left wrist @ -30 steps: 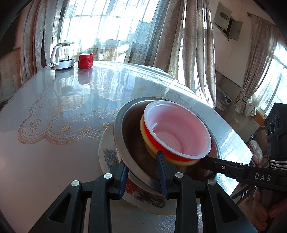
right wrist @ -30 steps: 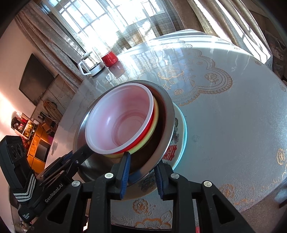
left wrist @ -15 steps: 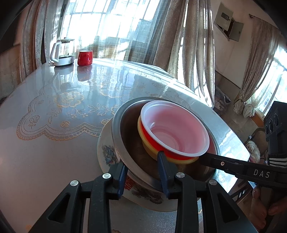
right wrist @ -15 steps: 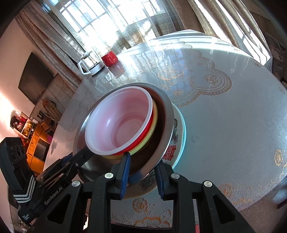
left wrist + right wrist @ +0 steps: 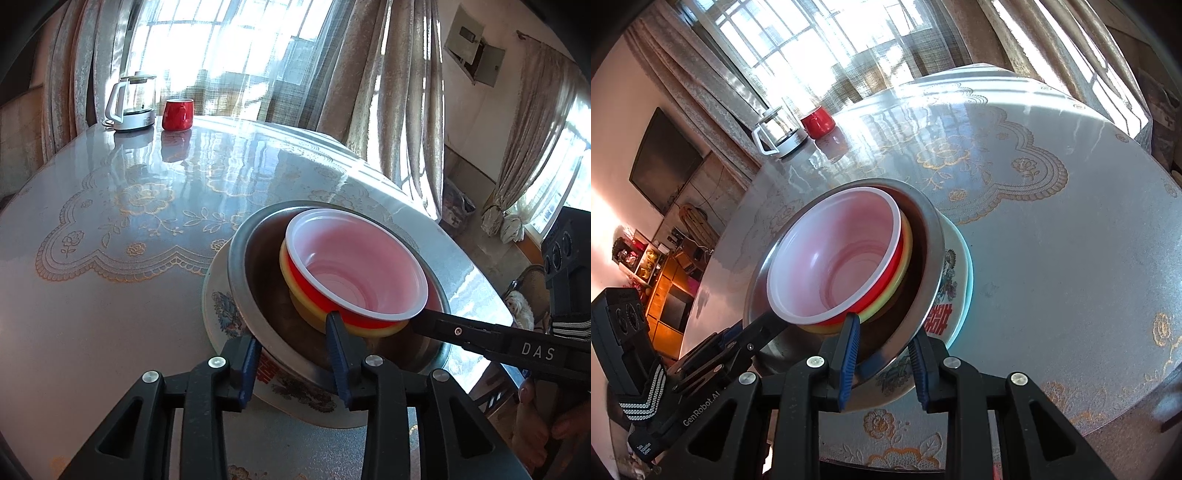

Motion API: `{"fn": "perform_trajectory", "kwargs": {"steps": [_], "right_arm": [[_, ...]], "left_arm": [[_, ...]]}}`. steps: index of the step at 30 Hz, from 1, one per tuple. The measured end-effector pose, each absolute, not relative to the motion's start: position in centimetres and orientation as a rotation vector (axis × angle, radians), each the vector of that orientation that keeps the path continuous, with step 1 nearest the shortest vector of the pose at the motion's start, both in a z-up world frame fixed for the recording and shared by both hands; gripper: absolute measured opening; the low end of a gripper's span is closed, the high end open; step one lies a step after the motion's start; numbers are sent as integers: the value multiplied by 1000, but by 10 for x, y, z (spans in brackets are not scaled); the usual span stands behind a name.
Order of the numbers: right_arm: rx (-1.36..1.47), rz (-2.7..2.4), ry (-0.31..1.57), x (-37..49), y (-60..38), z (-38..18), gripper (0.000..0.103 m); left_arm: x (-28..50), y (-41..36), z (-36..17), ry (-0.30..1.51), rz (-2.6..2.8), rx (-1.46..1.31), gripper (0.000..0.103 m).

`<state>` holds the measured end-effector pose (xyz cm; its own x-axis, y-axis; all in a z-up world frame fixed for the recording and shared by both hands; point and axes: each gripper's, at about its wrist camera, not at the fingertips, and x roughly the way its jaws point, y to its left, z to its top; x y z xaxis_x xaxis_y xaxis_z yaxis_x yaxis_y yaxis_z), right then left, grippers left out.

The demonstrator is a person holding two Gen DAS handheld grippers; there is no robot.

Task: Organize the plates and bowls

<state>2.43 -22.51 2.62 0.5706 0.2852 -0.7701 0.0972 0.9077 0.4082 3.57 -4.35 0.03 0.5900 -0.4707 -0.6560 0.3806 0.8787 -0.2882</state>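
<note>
On the round table with a glossy lace-pattern cover [image 5: 110, 295] stands a stack of dishes. At the bottom is a white ceramic plate with flower prints and red characters [image 5: 221, 314]. On it sits a wide stainless steel bowl [image 5: 266, 314], and inside this bowl are nested a yellow plastic bowl [image 5: 314, 317] and, on top, a red plastic bowl with a white inside [image 5: 354, 269]. The stack is near the table edge on the side of the person.

The left gripper [image 5: 293, 354] has its jaws over the near rim of the steel bowl, one finger outside the wall and one inside, next to the yellow bowl. Its jaws are opening, with the rim between them, and the outer pad seems not to press on the metal.

The right gripper [image 5: 884, 350] is narrow and clamps the rim of the same steel bowl from the other side, one blue pad [image 5: 849, 343] inside and one outside above the plate.

At the far side of the table stand a glass kettle with a white handle [image 5: 129, 103] and a red mug [image 5: 178, 114], just beside each other. Pale curtains [image 5: 388, 74] hang before the bright windows.
</note>
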Motion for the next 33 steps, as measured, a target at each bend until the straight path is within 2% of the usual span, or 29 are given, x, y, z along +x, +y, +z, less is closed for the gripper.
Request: {"fn": "perform_trajectory", "kwargs": {"steps": [7,14,17,19,22,33], "right_arm": [[453,97,952,24,-228,29,31],[467,70,883,13,-243,41,31],[454,72,851,8,-244,44,31],[433,68,828,3,-243,46,31],[394,49,800,-2,-240,46,32],[280,-4,747,-12,-230,40,37]], "left_arm": [[26,-44,5,787,-515,-94,44],[16,-33,11,742,-482,-74,45],[12,-26,17,721,-454,-56,56],[8,-23,20,708,-417,-43,73],[6,-19,21,705,-373,-29,87],[4,-16,10,742,-279,27,97]]}}
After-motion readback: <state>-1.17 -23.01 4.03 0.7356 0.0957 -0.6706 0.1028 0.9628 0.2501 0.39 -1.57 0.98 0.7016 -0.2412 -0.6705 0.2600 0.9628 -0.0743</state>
